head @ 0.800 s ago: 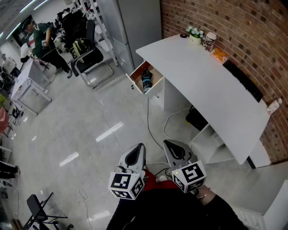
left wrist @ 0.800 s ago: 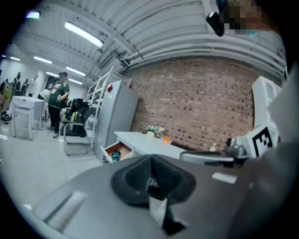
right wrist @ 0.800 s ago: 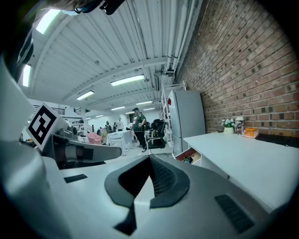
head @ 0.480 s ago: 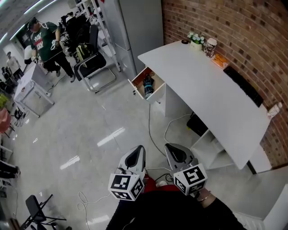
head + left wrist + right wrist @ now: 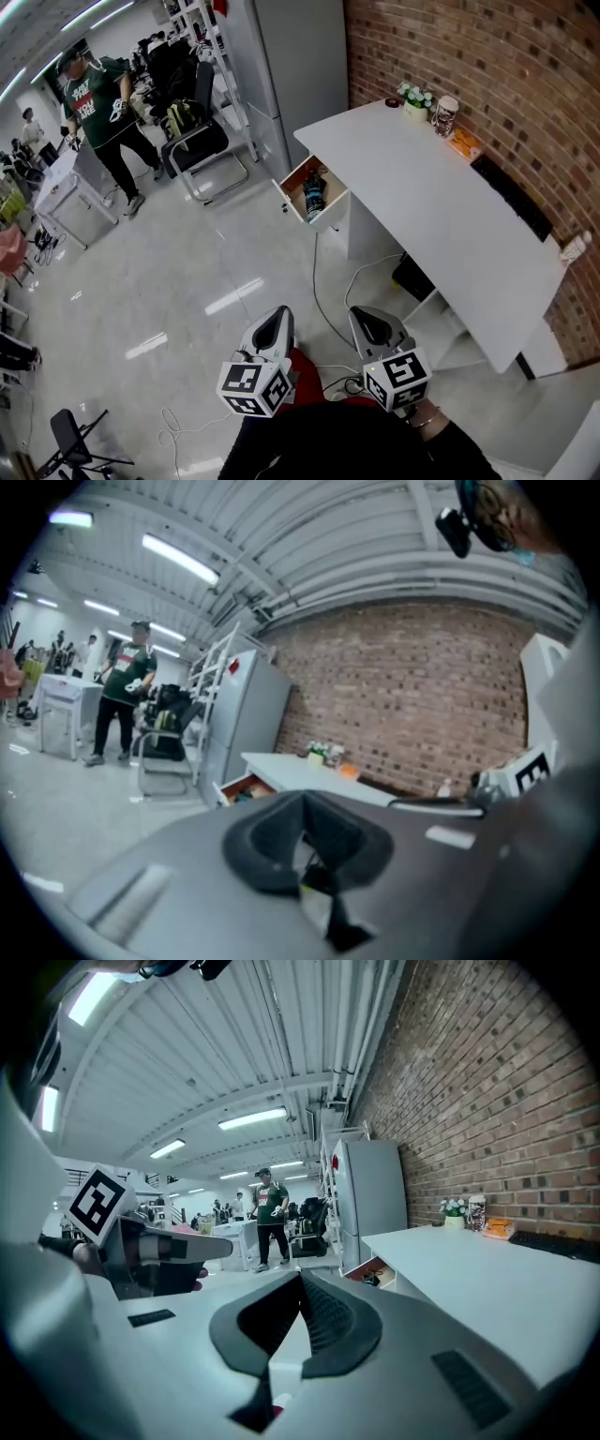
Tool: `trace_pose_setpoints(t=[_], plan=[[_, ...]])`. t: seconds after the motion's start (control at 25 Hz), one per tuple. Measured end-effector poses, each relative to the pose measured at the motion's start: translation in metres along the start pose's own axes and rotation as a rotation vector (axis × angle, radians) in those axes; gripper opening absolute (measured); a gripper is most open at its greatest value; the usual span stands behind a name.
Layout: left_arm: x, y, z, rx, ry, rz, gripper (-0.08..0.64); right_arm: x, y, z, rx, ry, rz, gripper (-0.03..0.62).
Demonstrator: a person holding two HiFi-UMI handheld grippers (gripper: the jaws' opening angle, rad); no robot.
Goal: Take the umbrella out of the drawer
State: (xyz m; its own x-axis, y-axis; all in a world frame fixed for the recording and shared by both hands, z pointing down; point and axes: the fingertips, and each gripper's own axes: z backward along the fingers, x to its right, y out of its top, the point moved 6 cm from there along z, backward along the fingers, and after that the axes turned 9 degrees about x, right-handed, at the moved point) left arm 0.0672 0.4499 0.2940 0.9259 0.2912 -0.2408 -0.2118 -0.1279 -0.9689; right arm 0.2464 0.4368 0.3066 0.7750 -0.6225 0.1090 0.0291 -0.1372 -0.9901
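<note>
An open wooden drawer (image 5: 302,178) juts from the near left end of the white desk (image 5: 441,206). A dark folded umbrella (image 5: 313,193) lies inside it. The drawer also shows small in the left gripper view (image 5: 242,789) and the right gripper view (image 5: 373,1275). Both grippers are held close to my body, well short of the drawer. My left gripper (image 5: 277,322) is shut with nothing between its pads. My right gripper (image 5: 365,319) beside it is shut and holds nothing.
On the desk's far end stand a small flower pot (image 5: 416,97), a cup (image 5: 445,114), an orange item (image 5: 463,142) and a black keyboard (image 5: 514,195). A cable (image 5: 319,281) trails over the floor. A black chair (image 5: 199,141) and a person (image 5: 105,105) are at the back left.
The view has shifted a little toward the desk. The person at the back left has walked nearer. Both grippers stay shut and close to my body.
</note>
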Motion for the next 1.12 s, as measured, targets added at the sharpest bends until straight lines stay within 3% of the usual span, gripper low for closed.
trace_pose_setpoints(t=[0.44, 1.12], plan=[[-0.056, -0.002, -0.054, -0.011, -0.006, 0.033, 0.003, 0.019, 0.004, -0.06, -0.003, -0.051, -0.002, -0.002], [-0.223, 0.027, -0.175, -0.112, -0.056, 0.059, 0.005, 0.016, 0.015, -0.272, -0.109, -0.091, -0.024, -0.002]])
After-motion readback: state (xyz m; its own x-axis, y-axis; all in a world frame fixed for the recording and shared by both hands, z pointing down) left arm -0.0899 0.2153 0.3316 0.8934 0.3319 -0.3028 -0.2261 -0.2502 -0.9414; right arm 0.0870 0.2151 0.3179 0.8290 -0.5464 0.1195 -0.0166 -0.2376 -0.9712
